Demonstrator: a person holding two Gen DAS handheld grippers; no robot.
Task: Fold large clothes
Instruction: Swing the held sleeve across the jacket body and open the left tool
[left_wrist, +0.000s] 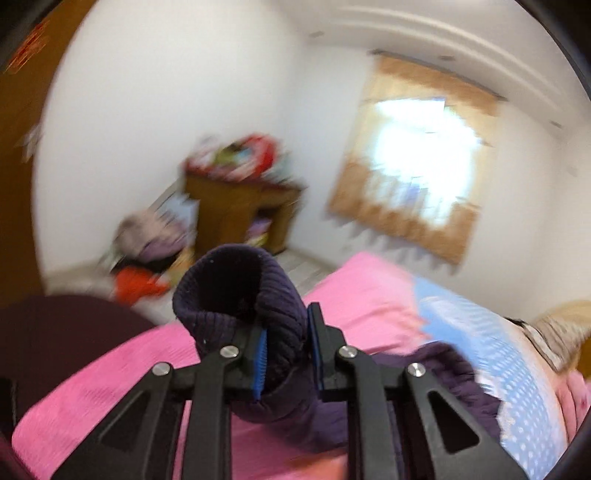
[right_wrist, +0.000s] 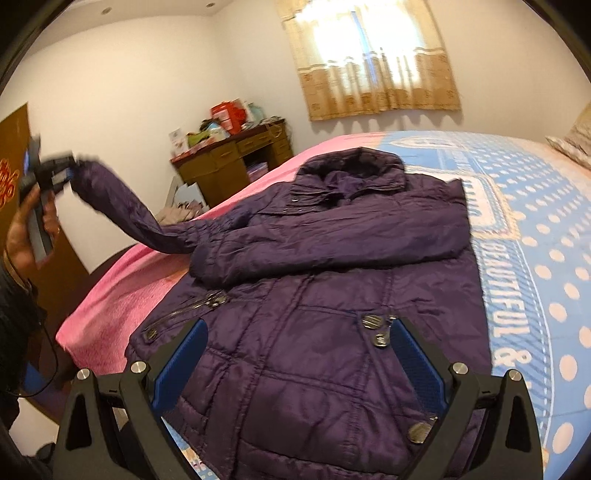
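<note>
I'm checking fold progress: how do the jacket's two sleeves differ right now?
The lifted sleeve hangs in the air off the bed's edge, its cuff clamped in the left gripper; the folded sleeve lies flat across the jacket's chest. The lifted sleeve arcs and sags; the folded sleeve lies straight. Both are the same quilted purple fabric.

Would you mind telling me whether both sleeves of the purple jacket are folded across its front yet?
Only one. One sleeve lies folded across the purple jacket; the other sleeve is lifted off the bed, its cuff clamped in the left hand-held gripper.
</note>
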